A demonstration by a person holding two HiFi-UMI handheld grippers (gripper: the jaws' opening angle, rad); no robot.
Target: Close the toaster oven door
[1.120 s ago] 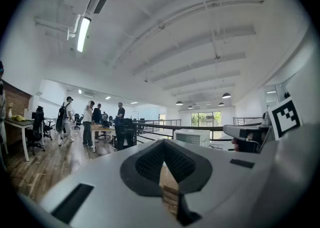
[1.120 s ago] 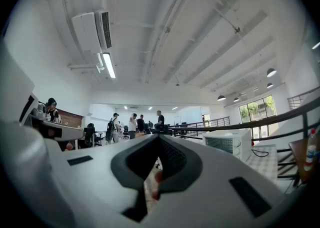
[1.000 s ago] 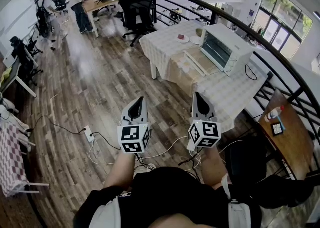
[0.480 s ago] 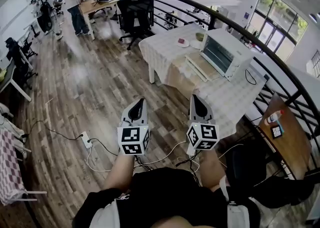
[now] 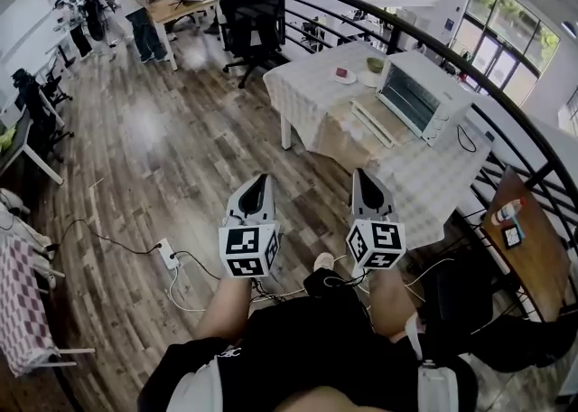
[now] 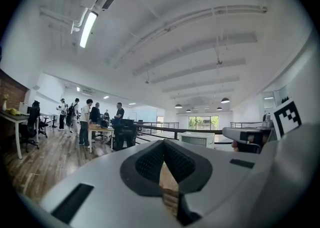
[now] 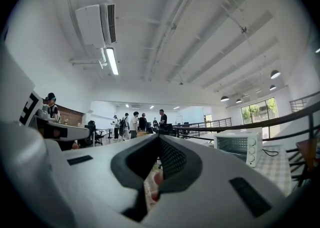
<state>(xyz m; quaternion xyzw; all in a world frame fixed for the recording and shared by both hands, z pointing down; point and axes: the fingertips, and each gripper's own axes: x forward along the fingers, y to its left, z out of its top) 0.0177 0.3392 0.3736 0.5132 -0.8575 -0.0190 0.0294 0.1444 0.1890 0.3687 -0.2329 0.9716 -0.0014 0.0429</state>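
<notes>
White boxy toaster oven (image 5: pixel 423 98) at rail-side edge of pale-clothed desk (image 5: pixel 307 85), glass door (image 5: pixel 372 121) dropped flat. Well apart from it, left claw (image 5: pixel 261 182) and right claw (image 5: pixel 362 177), both pinched together, empty. Risk, my judgement: shut tips slip off door on the lift, shoving oven railward

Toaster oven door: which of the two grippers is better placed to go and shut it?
Probably the right gripper. The toaster oven, its door folded down, stands ahead to the right, on that gripper's side; the left gripper is farther off. Both are shut, empty and well short of the table.
</notes>
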